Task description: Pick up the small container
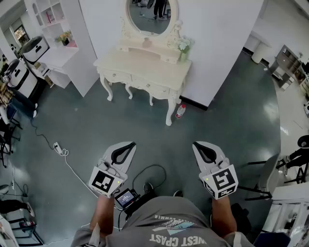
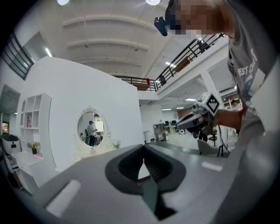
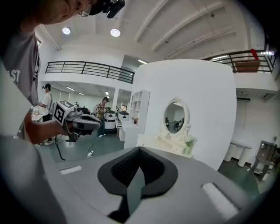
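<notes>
Head view: left gripper (image 1: pixel 131 144) and right gripper (image 1: pixel 195 144) are near the person, well apart from the far dressing table (image 1: pixel 145 67); the small container is too small to identify. Left gripper view: jaws closed together, empty. Right gripper view: jaws closed together, empty.

Cream dressing table (image 1: pixel 145 67), dark grey-green floor (image 1: pixel 87 120), white wall (image 1: pixel 222 43); pale grey left gripper (image 1: pixel 129 144) and right gripper (image 1: pixel 196 144), black-and-white markers (image 1: pixel 103 180).

cream dressing table (image 1: pixel 140 67) bears an oval mirror (image 1: pixel 150 14) and flowers (image 1: pixel 183 46); a bottle (image 1: pixel 180 111) stands on the floor (image 1: pixel 96 125).
</notes>
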Available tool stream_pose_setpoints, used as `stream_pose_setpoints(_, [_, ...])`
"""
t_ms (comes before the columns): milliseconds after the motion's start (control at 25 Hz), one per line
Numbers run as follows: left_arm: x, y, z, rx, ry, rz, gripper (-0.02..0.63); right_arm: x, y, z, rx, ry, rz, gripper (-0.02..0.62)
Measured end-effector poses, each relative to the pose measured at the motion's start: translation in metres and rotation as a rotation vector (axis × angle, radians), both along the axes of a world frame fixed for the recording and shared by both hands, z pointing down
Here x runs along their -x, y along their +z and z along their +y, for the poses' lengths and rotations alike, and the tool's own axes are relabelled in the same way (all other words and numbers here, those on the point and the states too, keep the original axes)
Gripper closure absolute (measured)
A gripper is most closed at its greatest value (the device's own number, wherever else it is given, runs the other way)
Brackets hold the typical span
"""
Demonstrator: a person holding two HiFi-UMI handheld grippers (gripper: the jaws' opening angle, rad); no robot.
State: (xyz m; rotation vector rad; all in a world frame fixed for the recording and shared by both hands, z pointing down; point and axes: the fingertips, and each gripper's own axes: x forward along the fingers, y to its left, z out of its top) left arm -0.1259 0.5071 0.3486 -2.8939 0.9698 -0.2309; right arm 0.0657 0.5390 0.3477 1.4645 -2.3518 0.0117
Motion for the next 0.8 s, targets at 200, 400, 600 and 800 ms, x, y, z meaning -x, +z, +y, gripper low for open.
stream_pose_setpoints(200, [0.007, 0.003, -0.01, -0.031, 0.008, -0.01, 0.604, 0.005, 0.002, -0.009, 0.003, 0.002, 0.001, 0.596])
stream_pose_setpoints(400, [0.013, 0.004, -0.018, -0.003, 0.009, 0.004, 0.604, 0.014, 0.005, -0.017, 0.005, 0.009, 0.004, 0.595])
stream_pose_setpoints(600, [0.022, 0.005, -0.03, -0.025, 0.028, 0.005, 0.604, 0.023, 0.002, -0.026, -0.002, 0.021, 0.007, 0.595])
stream_pose_setpoints(800, [0.035, 0.011, -0.036, 0.006, 0.044, 0.022, 0.604, 0.038, 0.001, -0.032, -0.018, 0.035, -0.016, 0.594])
